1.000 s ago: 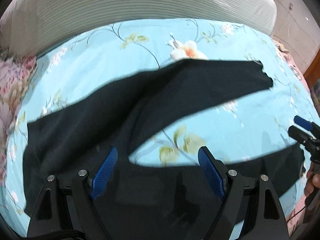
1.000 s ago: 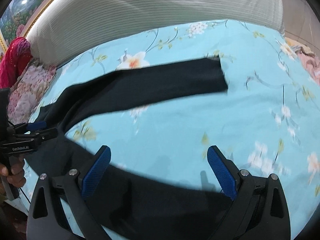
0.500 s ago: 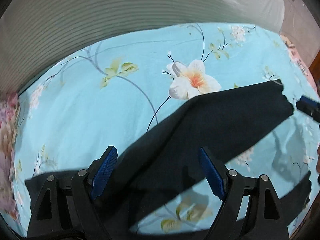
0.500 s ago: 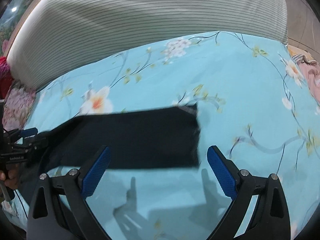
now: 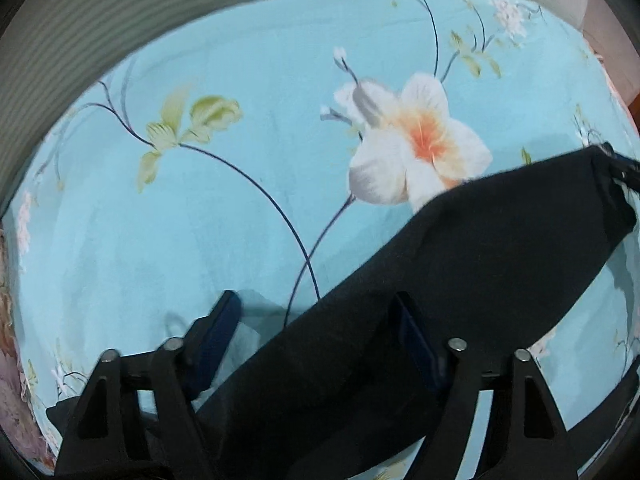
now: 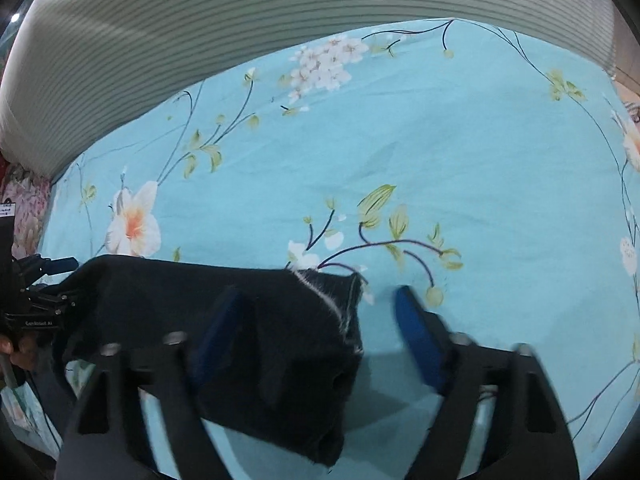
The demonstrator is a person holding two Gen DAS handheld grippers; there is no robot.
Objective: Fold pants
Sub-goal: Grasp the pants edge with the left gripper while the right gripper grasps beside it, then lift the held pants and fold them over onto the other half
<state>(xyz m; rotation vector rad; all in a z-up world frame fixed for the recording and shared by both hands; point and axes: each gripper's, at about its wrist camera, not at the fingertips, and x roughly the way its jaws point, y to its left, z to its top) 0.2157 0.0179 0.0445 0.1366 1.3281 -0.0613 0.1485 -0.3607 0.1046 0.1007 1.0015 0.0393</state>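
Pants (image 5: 480, 264) leg between open grippers, bedsheet (image 5: 200, 220)

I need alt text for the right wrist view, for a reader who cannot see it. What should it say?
The open right gripper hovers over the hem end of a black pants leg lying on a light blue floral bedsheet. At the left edge, the left gripper is near the same leg; a striped grey-white cushion lies behind.

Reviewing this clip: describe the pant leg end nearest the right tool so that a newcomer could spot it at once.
Start from the turquoise floral bedsheet below the striped grey headboard. The black pants cross its lower left. Their leg end lies between the open right tool fingers, marked by a frayed whitish hem.
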